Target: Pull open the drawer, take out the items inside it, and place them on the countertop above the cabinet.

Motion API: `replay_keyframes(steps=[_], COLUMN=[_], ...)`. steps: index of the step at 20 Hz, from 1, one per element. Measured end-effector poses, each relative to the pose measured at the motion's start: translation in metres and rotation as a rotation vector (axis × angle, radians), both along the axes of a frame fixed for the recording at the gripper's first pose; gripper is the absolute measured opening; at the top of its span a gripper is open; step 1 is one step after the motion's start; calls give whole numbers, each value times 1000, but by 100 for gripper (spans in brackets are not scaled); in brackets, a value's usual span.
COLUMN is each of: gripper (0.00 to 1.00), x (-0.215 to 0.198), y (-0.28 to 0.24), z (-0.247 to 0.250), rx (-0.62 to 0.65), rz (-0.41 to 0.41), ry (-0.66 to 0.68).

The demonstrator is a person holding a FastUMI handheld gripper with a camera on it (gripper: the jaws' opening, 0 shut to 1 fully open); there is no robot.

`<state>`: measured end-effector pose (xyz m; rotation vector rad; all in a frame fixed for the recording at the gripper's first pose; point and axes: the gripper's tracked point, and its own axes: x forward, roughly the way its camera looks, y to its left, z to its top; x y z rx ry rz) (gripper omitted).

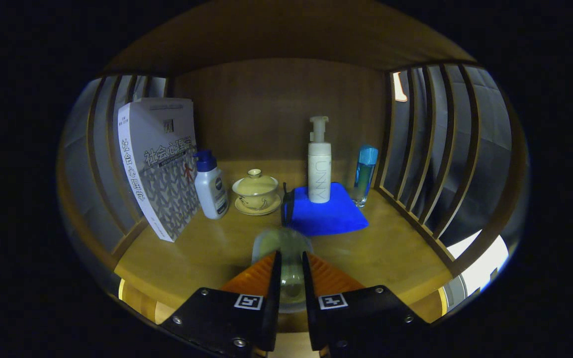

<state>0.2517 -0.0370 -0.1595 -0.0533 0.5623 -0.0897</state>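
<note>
I've got the gripper [290,261] clamped on a clear glass [282,248], held over the counter [207,248] near its front edge. Risk: the glass is slick and could slip or tip on release, or knock the blue cloth [324,216] and pump bottle [319,164] just beyond. Counter crowded at back: book [159,164], lotion bottle [211,186], lidded cup [256,191]. Slatted sides.

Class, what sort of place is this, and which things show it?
Probably a mock-up home cabinet shelf: wooden countertop with slatted sides, holding a book, lidded teacup and pump bottle. The gripper clamps a clear container.
</note>
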Motion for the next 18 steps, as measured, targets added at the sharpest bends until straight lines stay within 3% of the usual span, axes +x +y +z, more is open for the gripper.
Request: replay_keyframes(steps=[3,8,10,15,18], gripper=[33,96,96,95,95], x=[-2,-35,-57,-127,-172], y=[-3,12,12,17,30], z=[11,43,59,98,106], rx=[-35,108,125,19,54], rz=[3,33,43,77,85], ry=[-59,-174,-233,-360,-426])
